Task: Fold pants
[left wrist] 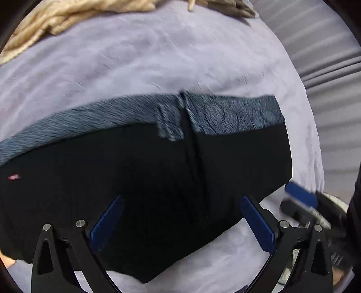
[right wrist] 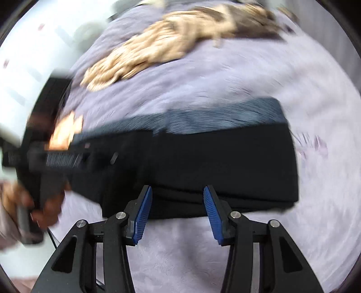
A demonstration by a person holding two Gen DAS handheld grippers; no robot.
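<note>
Black pants [left wrist: 140, 180] with a grey-blue fleecy inside [left wrist: 126, 115] lie folded on a lavender blanket [left wrist: 146, 63]. My left gripper [left wrist: 181, 199] is open wide, low over the near part of the pants, holding nothing. The right gripper [left wrist: 301, 195] shows blurred at the pants' right edge. In the right wrist view the pants [right wrist: 225, 162] lie as a folded block. My right gripper [right wrist: 178, 191] is open at their near edge, empty. The left gripper [right wrist: 56, 157] and the hand holding it show blurred at the left.
A crumpled beige garment [left wrist: 67, 15] lies at the far side of the blanket, also in the right wrist view [right wrist: 158, 42]. A darker brownish cloth [left wrist: 227, 9] lies beside it. A grey ribbed surface [left wrist: 327, 67] runs along the right.
</note>
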